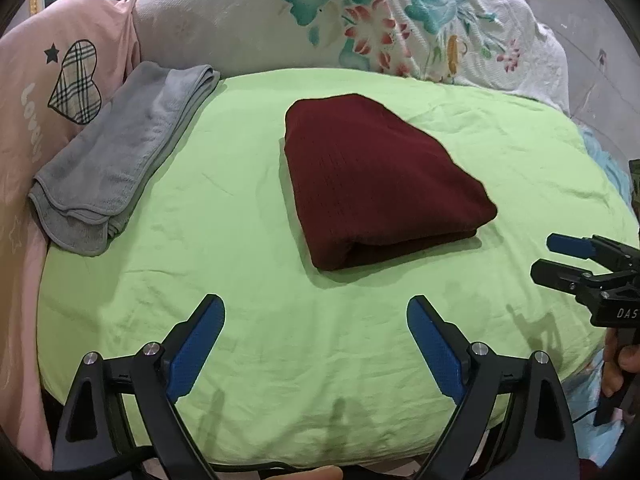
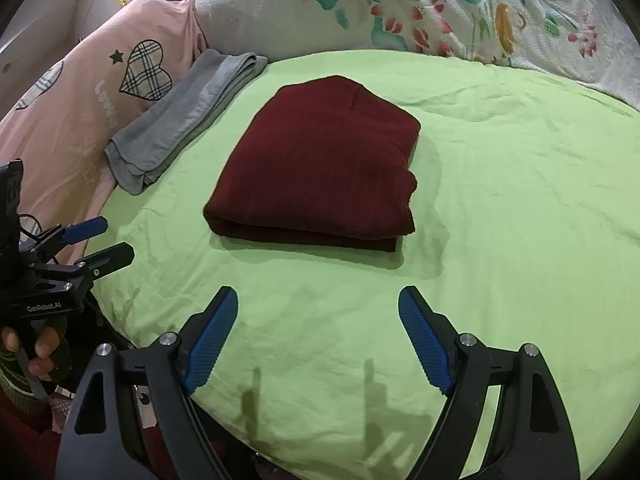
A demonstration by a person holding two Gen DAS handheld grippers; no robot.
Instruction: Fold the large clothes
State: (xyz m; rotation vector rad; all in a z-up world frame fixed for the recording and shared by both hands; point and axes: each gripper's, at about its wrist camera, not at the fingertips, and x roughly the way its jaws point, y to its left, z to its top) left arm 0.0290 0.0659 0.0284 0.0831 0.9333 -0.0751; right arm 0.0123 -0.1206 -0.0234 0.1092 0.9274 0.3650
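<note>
A dark red garment (image 1: 372,180) lies folded into a thick rectangle on the light green sheet (image 1: 240,320); it also shows in the right wrist view (image 2: 320,164). My left gripper (image 1: 316,308) is open and empty, held above the sheet in front of the garment. My right gripper (image 2: 318,300) is open and empty too, in front of the garment. Each gripper shows at the edge of the other's view: the right one (image 1: 540,256) at the far right, the left one (image 2: 116,238) at the far left, both apart from the garment.
A folded grey towel (image 1: 120,160) lies at the left edge of the sheet, also seen in the right wrist view (image 2: 180,120). A pink bedcover with a plaid heart (image 1: 72,80) lies to the left. A floral white quilt (image 1: 360,20) is piled behind.
</note>
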